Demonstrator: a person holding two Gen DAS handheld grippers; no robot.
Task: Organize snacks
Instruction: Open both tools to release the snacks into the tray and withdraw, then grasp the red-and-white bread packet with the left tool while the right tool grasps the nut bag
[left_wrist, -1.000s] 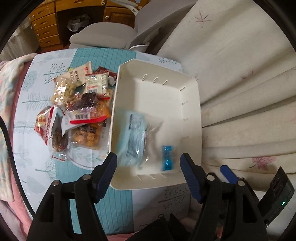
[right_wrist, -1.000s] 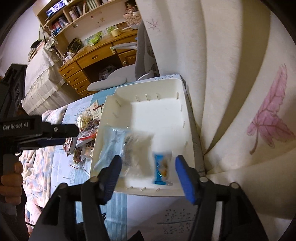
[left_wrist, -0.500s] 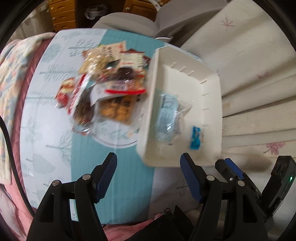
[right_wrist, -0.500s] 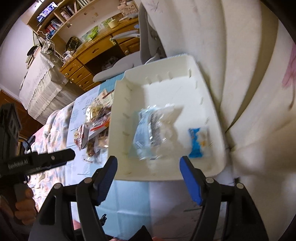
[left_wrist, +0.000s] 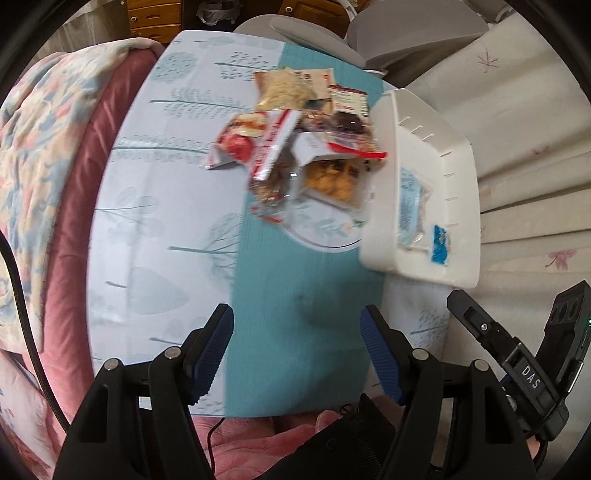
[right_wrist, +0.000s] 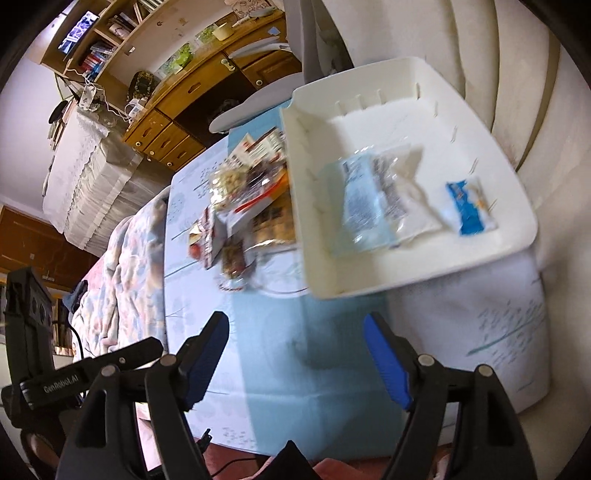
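We're hovering the left tool (left_wrist: 297, 345), half-open and empty, nearer the snack pile (left_wrist: 295, 147) lying ahead beside the tray (left_wrist: 458, 155) | right tool (right_wrist: 295, 350) opening, empty

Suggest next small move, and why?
Probably bring the left gripper forward to the snack pile for one packet. Both grippers are empty, the right gripper with jaws opening; the white tray holds only two packets, and the pile sits beside it.

left gripper (left_wrist: 296, 345): jaws apart, empty | right gripper (right_wrist: 295, 347): jaws opening, empty
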